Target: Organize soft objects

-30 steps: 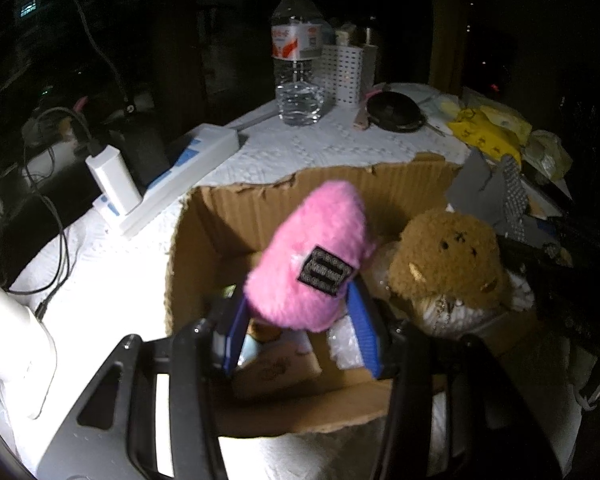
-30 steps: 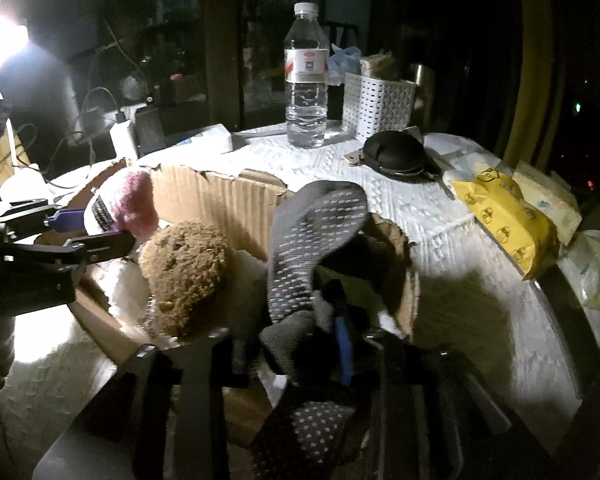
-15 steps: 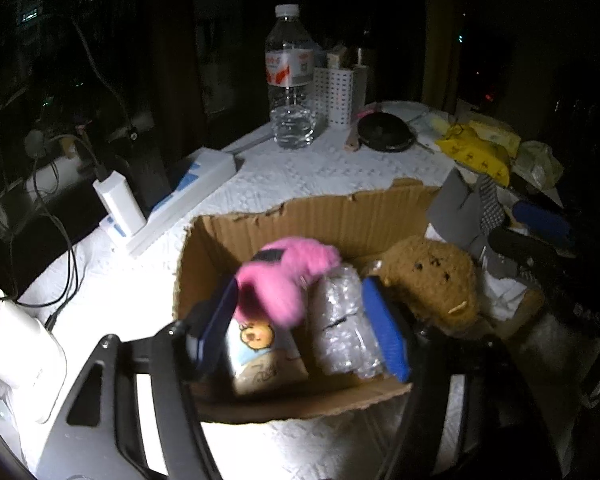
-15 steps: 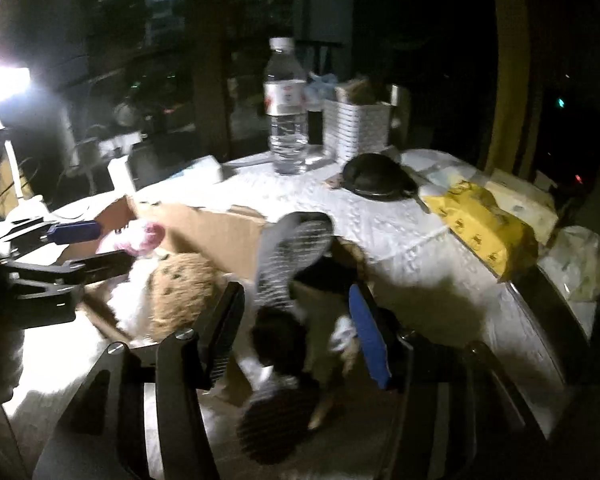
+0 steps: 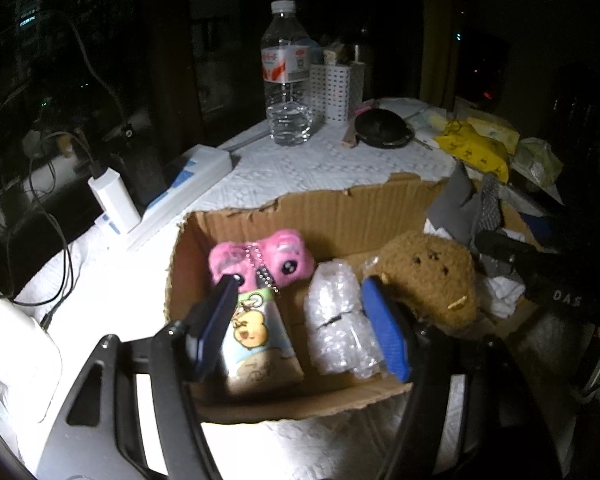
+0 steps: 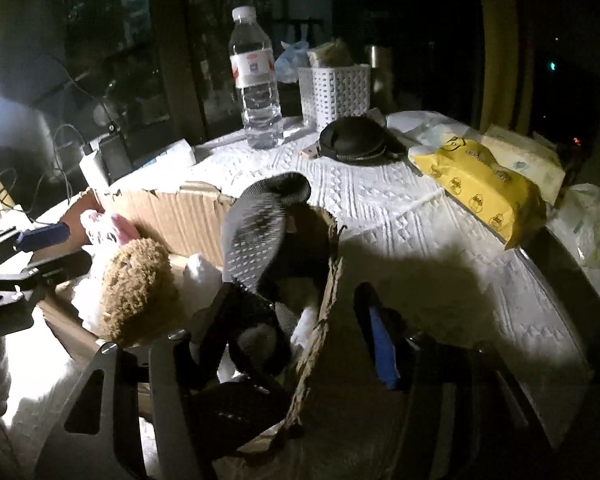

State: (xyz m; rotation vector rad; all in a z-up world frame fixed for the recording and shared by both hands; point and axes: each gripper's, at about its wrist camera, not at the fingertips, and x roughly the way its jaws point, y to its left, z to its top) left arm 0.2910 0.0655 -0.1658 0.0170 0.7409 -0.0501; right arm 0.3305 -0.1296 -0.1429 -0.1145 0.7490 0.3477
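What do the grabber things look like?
Both are black plastic claws with two fingers. The left gripper has blue pads on the inside of its fingers, and its frame has triangle-shaped holes. The right gripper has a blue pad too. Seen from the left, its black arm bears pale letters.

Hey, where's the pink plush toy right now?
In the left wrist view, the pink plush lies inside the cardboard box at its back left, just above the duck packet and left of the bubble wrap.
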